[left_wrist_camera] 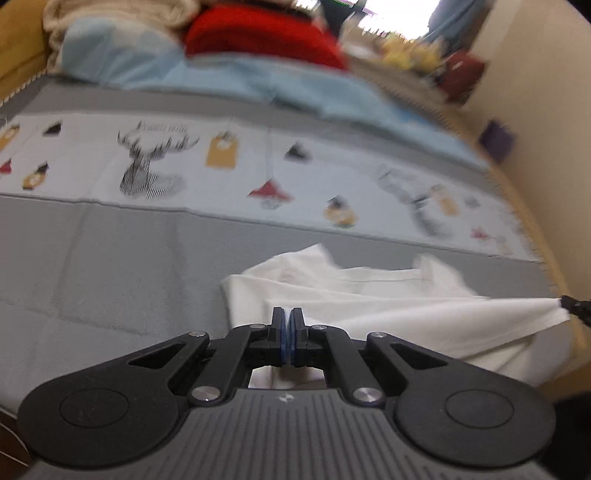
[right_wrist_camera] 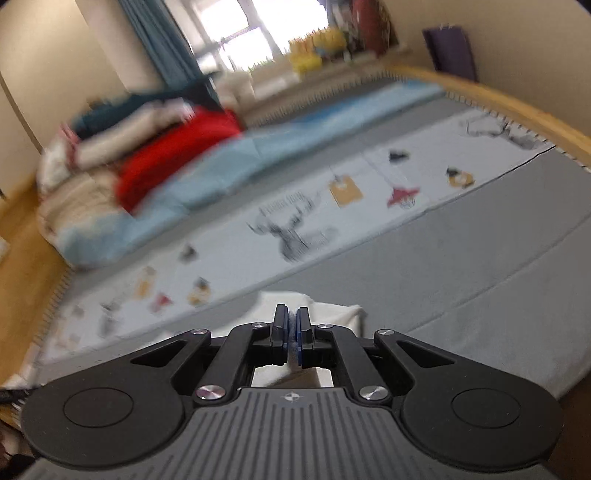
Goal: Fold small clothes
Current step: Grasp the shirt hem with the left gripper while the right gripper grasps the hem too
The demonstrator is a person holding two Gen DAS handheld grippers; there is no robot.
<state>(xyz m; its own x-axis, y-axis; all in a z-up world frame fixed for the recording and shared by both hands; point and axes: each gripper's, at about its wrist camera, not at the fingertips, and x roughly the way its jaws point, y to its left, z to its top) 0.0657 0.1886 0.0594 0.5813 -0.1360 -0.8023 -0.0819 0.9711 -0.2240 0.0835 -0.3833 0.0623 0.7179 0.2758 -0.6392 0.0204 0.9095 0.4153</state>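
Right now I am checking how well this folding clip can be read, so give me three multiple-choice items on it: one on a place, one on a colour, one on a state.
1. Where does the white garment lie?
A. on the grey bed cover
B. on the red fabric
C. on the windowsill

2. What colour is the bundle beyond the pale blue blanket?
A. green
B. red
C. black

3. How do the left gripper's jaws stand?
A. wide open over the bed
B. closed on white cloth
C. closed on a hanger

Answers:
1 A: its far part rests on the grey cover, nearer than the printed strip.
2 B: the bundle is bright red in both wrist views.
3 B: the pads meet with white fabric at them; the right gripper looks the same.
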